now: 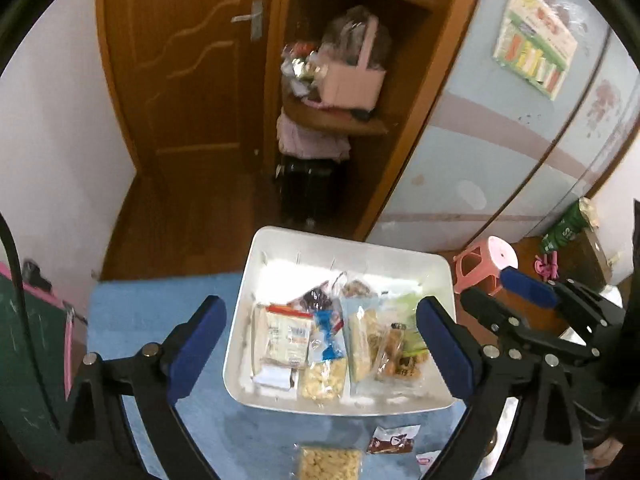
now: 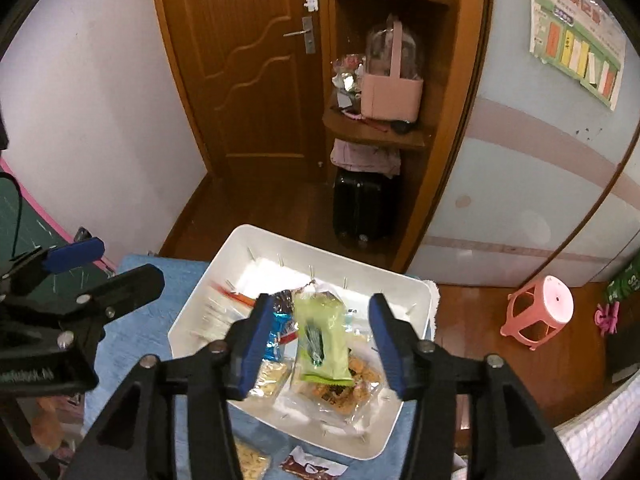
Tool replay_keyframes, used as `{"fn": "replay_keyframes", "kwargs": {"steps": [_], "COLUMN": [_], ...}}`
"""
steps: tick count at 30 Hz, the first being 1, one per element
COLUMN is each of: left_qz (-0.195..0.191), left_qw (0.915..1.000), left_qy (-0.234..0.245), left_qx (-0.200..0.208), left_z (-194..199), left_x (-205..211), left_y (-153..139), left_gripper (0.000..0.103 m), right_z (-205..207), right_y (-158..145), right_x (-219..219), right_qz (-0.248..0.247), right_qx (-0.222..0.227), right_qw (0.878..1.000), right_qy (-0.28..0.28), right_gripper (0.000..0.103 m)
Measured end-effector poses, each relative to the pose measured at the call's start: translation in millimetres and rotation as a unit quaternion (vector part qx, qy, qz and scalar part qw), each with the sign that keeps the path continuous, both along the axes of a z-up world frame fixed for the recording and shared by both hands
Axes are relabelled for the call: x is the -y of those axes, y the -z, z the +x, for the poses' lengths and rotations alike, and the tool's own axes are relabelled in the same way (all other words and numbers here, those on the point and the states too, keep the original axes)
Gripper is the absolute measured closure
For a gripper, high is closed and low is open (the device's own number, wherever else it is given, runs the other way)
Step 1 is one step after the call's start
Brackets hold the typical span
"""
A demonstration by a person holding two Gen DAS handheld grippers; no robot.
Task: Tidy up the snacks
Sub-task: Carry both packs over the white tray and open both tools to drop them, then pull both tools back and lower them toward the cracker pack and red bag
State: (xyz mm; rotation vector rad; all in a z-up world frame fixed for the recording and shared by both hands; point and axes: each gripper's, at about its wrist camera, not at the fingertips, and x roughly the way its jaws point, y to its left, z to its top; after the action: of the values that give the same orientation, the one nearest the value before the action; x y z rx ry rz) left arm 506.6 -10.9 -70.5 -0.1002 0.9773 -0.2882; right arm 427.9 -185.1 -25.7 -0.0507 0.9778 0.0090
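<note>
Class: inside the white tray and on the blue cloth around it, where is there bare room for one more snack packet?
Free: the white tray floor along its far wall; the blue cloth left of it. Crowded: the tray's near half, and the cloth before it, where loose packets lie.

The clear packet of pale yellow puffed snacks (image 1: 330, 465) on the blue cloth is cut off by the picture's lower edge. Print on the packets in the white plastic tray (image 1: 348, 246) is too blurred to read. The wall poster's (image 2: 576, 28) small text is illegible.

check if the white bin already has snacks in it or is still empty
Partly filled: several snack packets lie across the white bin floor, far end bare.
</note>
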Motion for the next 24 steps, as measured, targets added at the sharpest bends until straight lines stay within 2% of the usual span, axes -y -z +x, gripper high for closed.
{"fn": "replay_keyframes", "kwargs": {"steps": [5,10,16,24], "left_qz": [0.008,0.009,0.013,0.024], "left_qw": [0.9998,0.9996,0.9989,0.9953], "left_qy": [-0.014,-0.015,-0.002,0.028], "left_qx": [0.008,0.022,0.045,0.089], "left_z": [-7.5,-25.3,-57.4,-124.6], "left_x": [-8.9,-12.3,-13.6,-18.9], "left_y": [5.5,-3.9,-23.8,-59.2], "left_gripper": [0.008,0.008,0.008,0.008], "right_z": [-3.6,-15.7,-39.3,-95.0], "right_y": [3.0,-4.0,-16.5,-44.5], "right_x": [0.7,0.5,-6.1,-20.4], "right_qz": [0.009,0.016,0.011,0.011], "right_qx": [0.004,0.010,0.025,0.050], "right_qw": [1.000,1.000,1.000,0.998], "right_qy": [-0.001,0.005,0.008,0.020], "right_gripper": [0.047,0.047,0.047,0.047]}}
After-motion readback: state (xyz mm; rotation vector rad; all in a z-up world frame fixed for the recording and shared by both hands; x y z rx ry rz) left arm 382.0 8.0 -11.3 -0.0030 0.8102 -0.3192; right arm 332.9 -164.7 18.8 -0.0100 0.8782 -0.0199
